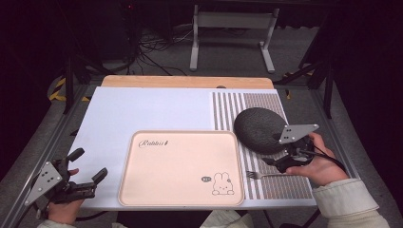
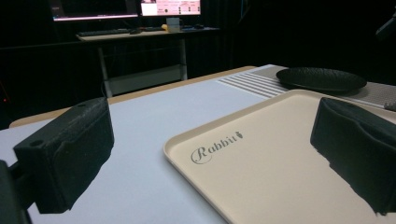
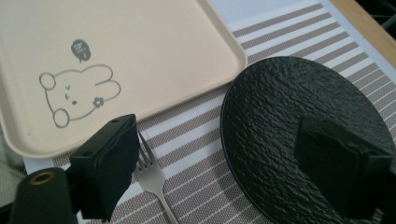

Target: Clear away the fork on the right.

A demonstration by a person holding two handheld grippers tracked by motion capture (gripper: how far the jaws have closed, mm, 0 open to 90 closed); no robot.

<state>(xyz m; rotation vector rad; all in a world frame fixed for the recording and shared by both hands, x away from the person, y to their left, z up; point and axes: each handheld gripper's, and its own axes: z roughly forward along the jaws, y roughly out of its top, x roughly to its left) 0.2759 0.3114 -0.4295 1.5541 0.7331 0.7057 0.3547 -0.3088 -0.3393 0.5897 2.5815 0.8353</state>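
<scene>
A pale peach tray with a rabbit drawing at its 5 o'clock corner and script lettering at its 10 o'clock corner lies flat on the white table top, its near rim close to the table's front edge. A wide bare stretch of white runs from the tray's far rim toward 12 o'clock, up to the wooden strip along the back edge, and a narrower bare band lies at the tray's 9 o'clock side.

A striped placemat covers the table from the tray's 3 o'clock rim to the right edge. A black textured plate rests on it at the tray's 2 o'clock corner; in the right gripper view the plate's rim sits just beside the tray corner, a thin strip of mat between them. A metal fork lies on the mat at 4 o'clock of the tray, tines pointing toward it, near but apart.

The left gripper sits at the table's 7 o'clock corner, jaws spread wide and empty, aimed across the tray. The right gripper hangs over the plate's near rim and the fork, jaws spread, one above the fork's tines and one over the plate, gripping nothing.
</scene>
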